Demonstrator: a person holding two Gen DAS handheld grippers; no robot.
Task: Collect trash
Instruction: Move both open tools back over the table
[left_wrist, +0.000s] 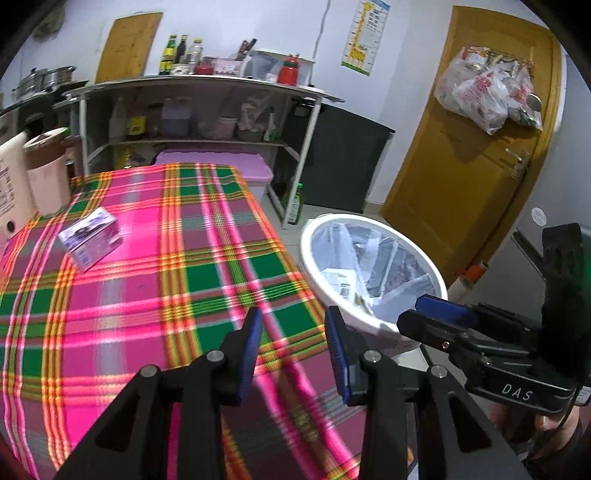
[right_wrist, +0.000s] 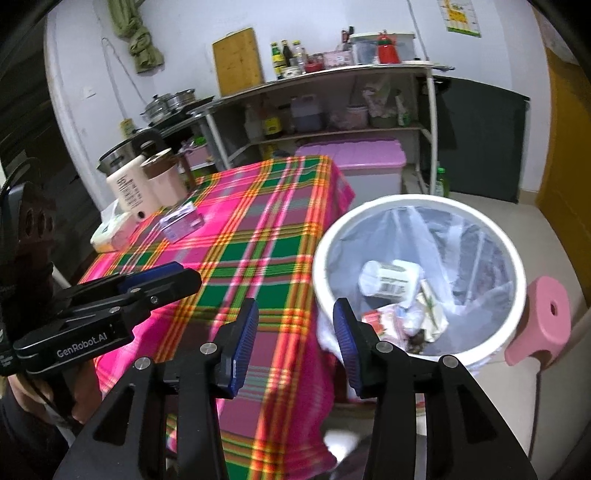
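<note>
A small kitchen with a plaid-covered worktop (left_wrist: 155, 266) is lying ahead of me. I am holding my left gripper (left_wrist: 293, 336) over the cloth, jaws apart and empty. My right gripper (right_wrist: 295, 328) is hanging at the worktop's edge, jaws apart, nothing between them. The bin (right_wrist: 513, 295) is standing just beside the worktop, trash (right_wrist: 391, 280) lying inside. A purple box (left_wrist: 90, 236) is resting on the cloth.
</note>
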